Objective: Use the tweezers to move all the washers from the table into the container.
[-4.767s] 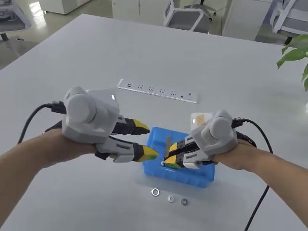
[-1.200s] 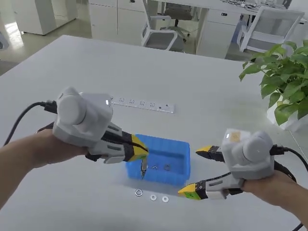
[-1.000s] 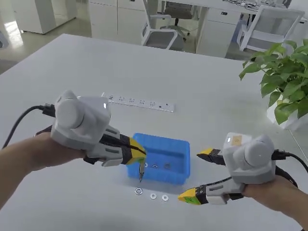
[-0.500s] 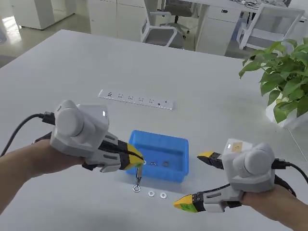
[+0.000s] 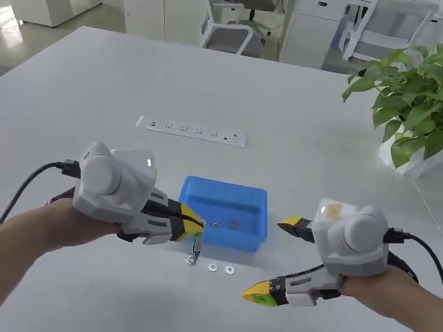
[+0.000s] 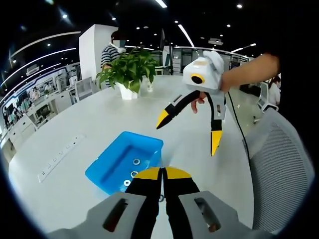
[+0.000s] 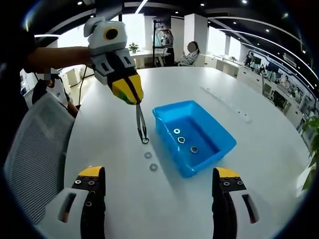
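My left gripper (image 5: 188,225) is shut on metal tweezers (image 5: 196,246), which point down at the table. Their tips (image 7: 144,139) rest at the leftmost of three washers (image 5: 192,261) lying in a row in front of the blue container (image 5: 239,196); the other two washers (image 5: 212,267) (image 5: 229,270) lie to its right. Three washers (image 7: 182,140) sit inside the container (image 7: 219,144). Whether the tweezers pinch the washer I cannot tell. My right gripper (image 5: 271,259) hovers open to the right of the container, holding nothing. From the left gripper view, the right gripper (image 6: 188,135) hangs beyond the container (image 6: 107,169).
A white power strip (image 5: 190,131) lies on the table behind the container. A potted plant (image 5: 408,111) stands at the table's far right edge. Office chairs and desks stand beyond the table.
My left gripper has come down and toward me with the tweezers, from over the container's front edge to the leftmost washer on the table. The right gripper stays open, slightly lower.
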Action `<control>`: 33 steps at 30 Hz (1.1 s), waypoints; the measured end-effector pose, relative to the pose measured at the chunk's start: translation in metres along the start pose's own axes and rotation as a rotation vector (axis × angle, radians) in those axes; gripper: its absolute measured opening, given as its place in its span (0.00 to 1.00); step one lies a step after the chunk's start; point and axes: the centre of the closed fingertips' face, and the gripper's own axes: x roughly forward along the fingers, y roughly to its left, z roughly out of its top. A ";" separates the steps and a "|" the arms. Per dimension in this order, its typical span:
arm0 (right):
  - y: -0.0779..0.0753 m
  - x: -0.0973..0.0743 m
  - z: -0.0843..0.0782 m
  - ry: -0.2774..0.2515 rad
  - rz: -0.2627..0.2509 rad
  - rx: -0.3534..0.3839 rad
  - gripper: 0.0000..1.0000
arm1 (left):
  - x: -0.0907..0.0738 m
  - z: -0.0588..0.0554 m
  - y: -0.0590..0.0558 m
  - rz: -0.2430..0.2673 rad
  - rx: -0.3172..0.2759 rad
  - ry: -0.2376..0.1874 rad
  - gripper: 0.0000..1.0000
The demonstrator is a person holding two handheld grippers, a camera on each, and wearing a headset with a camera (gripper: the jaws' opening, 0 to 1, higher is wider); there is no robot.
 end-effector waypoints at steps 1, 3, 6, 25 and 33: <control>0.000 0.000 0.000 0.001 0.000 -0.001 0.89 | 0.000 0.000 0.000 0.000 0.001 0.001 0.05; 0.000 0.000 0.000 0.001 -0.001 -0.001 0.89 | 0.002 -0.002 0.000 -0.004 0.003 0.005 0.05; 0.000 0.000 0.001 -0.002 -0.002 0.001 0.89 | 0.003 -0.005 0.002 -0.005 0.005 0.010 0.05; 0.016 0.007 0.015 -0.045 0.076 -0.077 0.67 | 0.004 -0.006 0.002 -0.016 0.004 0.015 0.05; 0.023 0.024 0.028 -0.058 0.142 -0.147 0.53 | 0.005 -0.007 0.002 -0.022 0.006 0.020 0.05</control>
